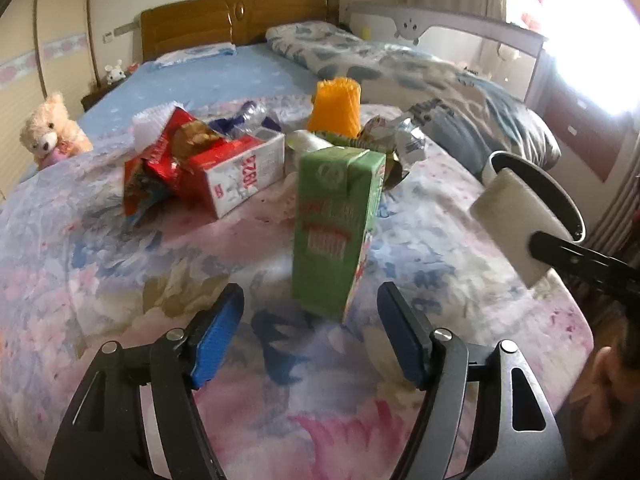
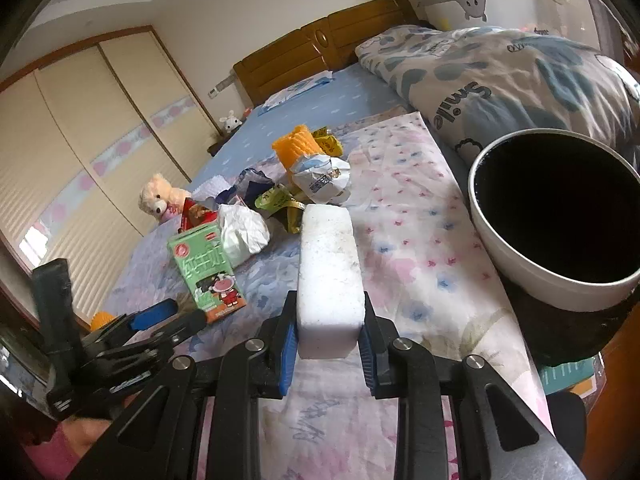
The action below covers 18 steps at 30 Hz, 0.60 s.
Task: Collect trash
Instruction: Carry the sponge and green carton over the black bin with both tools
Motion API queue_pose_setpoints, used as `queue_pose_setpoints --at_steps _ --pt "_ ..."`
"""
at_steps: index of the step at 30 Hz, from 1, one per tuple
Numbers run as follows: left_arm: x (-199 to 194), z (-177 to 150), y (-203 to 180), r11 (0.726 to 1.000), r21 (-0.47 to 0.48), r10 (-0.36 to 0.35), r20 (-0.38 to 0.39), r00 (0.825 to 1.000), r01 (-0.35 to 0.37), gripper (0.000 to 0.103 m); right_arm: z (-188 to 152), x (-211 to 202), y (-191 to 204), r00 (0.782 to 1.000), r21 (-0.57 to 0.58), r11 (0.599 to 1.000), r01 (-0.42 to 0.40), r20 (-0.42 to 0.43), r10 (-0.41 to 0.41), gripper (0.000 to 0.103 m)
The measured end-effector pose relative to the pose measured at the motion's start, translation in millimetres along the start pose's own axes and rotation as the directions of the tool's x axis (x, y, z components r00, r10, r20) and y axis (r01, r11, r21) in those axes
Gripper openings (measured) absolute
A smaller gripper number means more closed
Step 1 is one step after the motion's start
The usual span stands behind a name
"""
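Observation:
A green milk carton (image 1: 336, 232) stands upright on the floral bedcover (image 1: 120, 280). My left gripper (image 1: 309, 300) is open, its blue pads on either side of the carton's base without pressing it. My right gripper (image 2: 329, 312) is shut on a white foam block (image 2: 328, 272), held above the cover near a white bin with a black inside (image 2: 520, 276). That block (image 1: 516, 224) and the bin (image 1: 490, 164) also show at the right of the left wrist view. The left gripper (image 2: 172, 318) sits low left in the right wrist view, by the green carton (image 2: 204, 276).
More litter lies behind the carton: a red and white box (image 1: 240, 176), a red snack wrapper (image 1: 160, 160), an orange foam net (image 1: 336, 108), crumpled wrappers (image 2: 320, 180) and a white tissue (image 2: 244, 232). A teddy bear (image 1: 52, 128) sits at left; a folded quilt (image 1: 440, 80) lies at right.

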<state>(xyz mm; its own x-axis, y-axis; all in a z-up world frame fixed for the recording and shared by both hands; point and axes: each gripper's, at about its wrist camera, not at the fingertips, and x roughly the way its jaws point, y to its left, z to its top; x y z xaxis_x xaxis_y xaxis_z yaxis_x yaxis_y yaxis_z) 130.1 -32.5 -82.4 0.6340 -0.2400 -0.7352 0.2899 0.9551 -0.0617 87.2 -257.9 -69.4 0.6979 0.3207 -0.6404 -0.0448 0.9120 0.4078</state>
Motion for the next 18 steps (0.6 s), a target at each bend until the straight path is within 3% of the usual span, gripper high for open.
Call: queue_pose_setpoints --at_steps 2,3,4,18 --pt "13.7 5.0 -0.5 1.000 0.010 -0.011 -0.033 0.999 0.011 0.068 0.2 -2.2 -0.2 1.000 -0.002 1.000 0.004 0.005 -0.004 0.027" --pt "18.4 7.4 -0.3 0.999 0.005 -0.033 -0.042 0.999 0.033 0.045 0.8 -3.1 -0.5 1.000 -0.002 1.000 0.007 0.009 -0.007 0.027" --pt "19.9 8.3 0.1 0.998 0.000 -0.059 -0.050 0.997 0.059 0.031 1.6 -4.0 -1.3 1.000 0.001 1.000 0.006 0.012 -0.006 0.027" --pt "-5.8 16.3 -55.8 0.974 0.093 -0.207 -0.022 0.978 0.208 0.030 4.9 -30.8 -22.0 0.997 0.026 0.999 0.045 0.064 -0.046 0.027"
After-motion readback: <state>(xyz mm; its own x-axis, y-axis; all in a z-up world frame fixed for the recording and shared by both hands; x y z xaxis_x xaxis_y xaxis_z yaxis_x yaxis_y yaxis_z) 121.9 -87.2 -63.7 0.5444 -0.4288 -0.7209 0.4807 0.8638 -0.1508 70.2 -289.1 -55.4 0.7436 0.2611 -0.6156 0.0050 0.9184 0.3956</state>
